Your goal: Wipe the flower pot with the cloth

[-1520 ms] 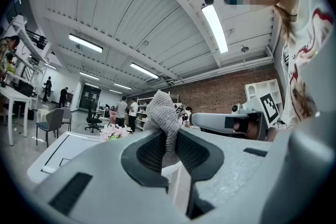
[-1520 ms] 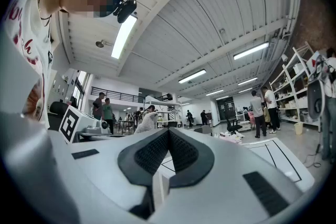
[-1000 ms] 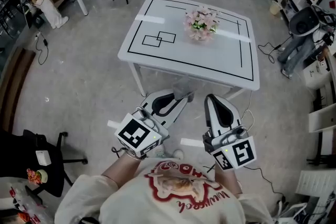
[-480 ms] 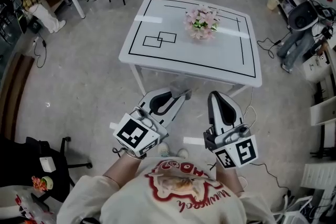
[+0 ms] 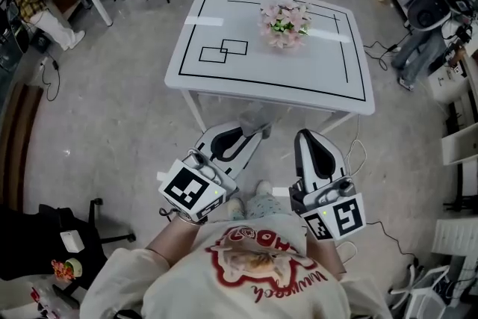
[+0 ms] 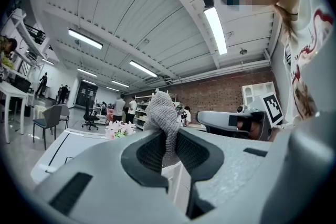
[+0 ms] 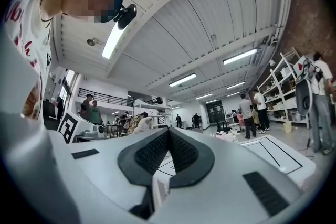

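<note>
White, roughly square counter (image 5: 269,67) on slim white legs (image 5: 196,114), standing on a grey polished floor (image 5: 112,108). Marked on top with a thin black line (image 5: 265,83) running as a frame just inside the edges. Carrying a flower pot (image 5: 284,20), seen from above as a bunch of pink blossoms with green leaves, the pot itself hidden beneath them. Set inside the frame, toward the far edge. Left of the flower pot and a little nearer, two small overlapping outlined rectangles (image 5: 224,51), drawn in black. Pale strips of glare to either side of the flower pot, across the glossy top.
</note>
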Demonstrator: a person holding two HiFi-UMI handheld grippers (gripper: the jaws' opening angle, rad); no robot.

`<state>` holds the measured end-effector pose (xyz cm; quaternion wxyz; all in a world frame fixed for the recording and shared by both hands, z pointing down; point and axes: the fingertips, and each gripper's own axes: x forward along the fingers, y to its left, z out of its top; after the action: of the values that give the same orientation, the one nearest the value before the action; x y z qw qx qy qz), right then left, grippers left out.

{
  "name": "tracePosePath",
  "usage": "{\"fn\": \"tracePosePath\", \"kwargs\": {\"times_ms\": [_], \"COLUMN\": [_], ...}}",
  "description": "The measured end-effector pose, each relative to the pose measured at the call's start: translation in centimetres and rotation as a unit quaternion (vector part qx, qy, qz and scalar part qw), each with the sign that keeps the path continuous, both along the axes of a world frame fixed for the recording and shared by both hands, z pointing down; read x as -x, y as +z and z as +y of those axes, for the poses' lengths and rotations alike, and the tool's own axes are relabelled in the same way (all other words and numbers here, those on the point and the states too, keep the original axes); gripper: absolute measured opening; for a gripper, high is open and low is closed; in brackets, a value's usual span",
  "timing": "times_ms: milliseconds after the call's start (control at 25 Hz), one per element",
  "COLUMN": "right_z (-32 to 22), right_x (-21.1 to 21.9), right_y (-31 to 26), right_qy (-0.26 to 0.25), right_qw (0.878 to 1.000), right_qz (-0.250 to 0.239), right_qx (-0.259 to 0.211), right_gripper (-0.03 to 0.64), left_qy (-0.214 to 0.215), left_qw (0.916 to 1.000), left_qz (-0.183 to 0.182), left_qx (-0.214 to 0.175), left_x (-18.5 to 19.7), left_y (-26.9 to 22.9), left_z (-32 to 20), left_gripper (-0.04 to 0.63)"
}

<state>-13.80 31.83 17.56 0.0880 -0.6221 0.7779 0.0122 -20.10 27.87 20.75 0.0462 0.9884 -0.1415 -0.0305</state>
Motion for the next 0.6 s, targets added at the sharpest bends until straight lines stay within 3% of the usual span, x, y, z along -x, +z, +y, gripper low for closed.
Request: {"fn": "tracePosePath", "kwargs": {"times_ms": [320,600], "right_z": [-1.9,-7.6], "right_x": [-2.0,-4.6], "right_y": [0.6,1.0], "right_qy": [0.018,-0.002], "right_qw": [1.000,1.000], "right_qz": [0.005,0.014], "right_qx": [0.004,0.002], "right_gripper": [-0.002,-0.002], "left_qy": [0.002,-0.007], "left_qw": [1.0000,0.9999], "left_qz": [-0.002,-0.006], "left_qx": [-0.001,-0.009], "left_x": [-1.5,-4.6], "left_y": [0.4,0.9], "left_z": [-2.3,-7.4], "left_gripper": [0.046,0.046]}}
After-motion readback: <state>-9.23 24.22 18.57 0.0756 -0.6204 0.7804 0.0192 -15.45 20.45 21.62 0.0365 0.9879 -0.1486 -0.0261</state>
